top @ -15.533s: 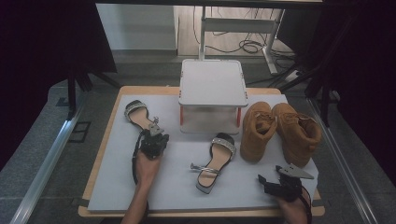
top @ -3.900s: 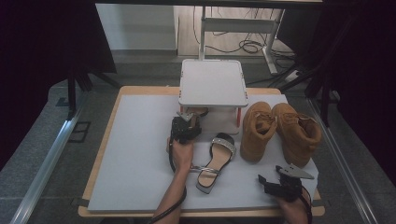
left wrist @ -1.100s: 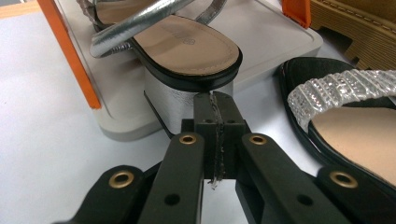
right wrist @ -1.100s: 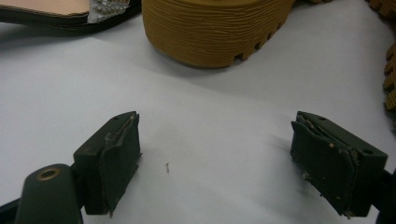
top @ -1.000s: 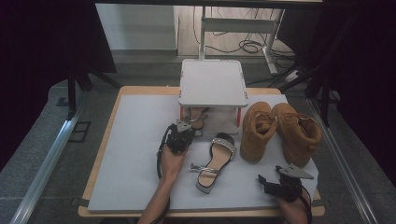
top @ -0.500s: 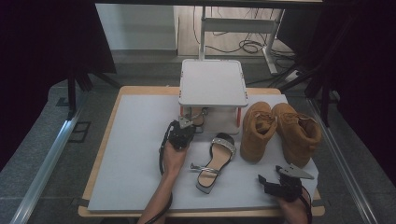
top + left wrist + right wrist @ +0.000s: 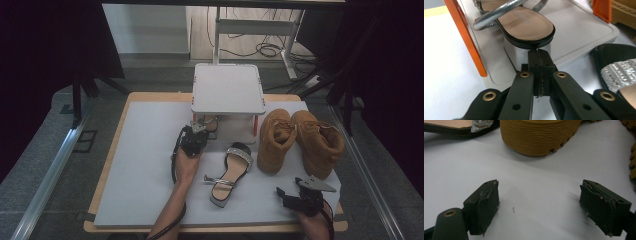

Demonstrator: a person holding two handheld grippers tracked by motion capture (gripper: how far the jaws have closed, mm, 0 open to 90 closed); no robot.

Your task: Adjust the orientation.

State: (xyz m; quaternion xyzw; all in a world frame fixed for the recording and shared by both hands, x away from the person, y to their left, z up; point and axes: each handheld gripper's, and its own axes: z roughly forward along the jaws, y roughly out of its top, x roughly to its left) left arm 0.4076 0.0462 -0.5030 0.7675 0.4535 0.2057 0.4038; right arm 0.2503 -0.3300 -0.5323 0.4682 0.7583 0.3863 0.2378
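A silver-strapped sandal (image 7: 524, 25) with a block heel lies on the bottom tray (image 7: 579, 30) of a small white rack (image 7: 228, 90) with orange legs. My left gripper (image 7: 539, 53) is shut with nothing between its jaws. Its tips are right at the sandal's silver heel (image 7: 515, 56). In the high view the left gripper (image 7: 201, 126) points into the rack's front left corner. The matching sandal (image 7: 229, 172) lies on the table in front of the rack. My right gripper (image 7: 539, 202) rests open on the white mat, empty, at the front right (image 7: 283, 194).
Two tan boots (image 7: 277, 140) (image 7: 317, 142) stand right of the rack; one boot's ribbed sole (image 7: 536, 135) is just ahead of the right gripper. An orange rack leg (image 7: 464, 32) stands left of the left gripper. The white mat (image 7: 145, 165) stretches bare to the left.
The first sandal has gone from the table's far left to the rack's bottom tray. Over the last second the left gripper edged slightly toward the rack. The right gripper stayed put.
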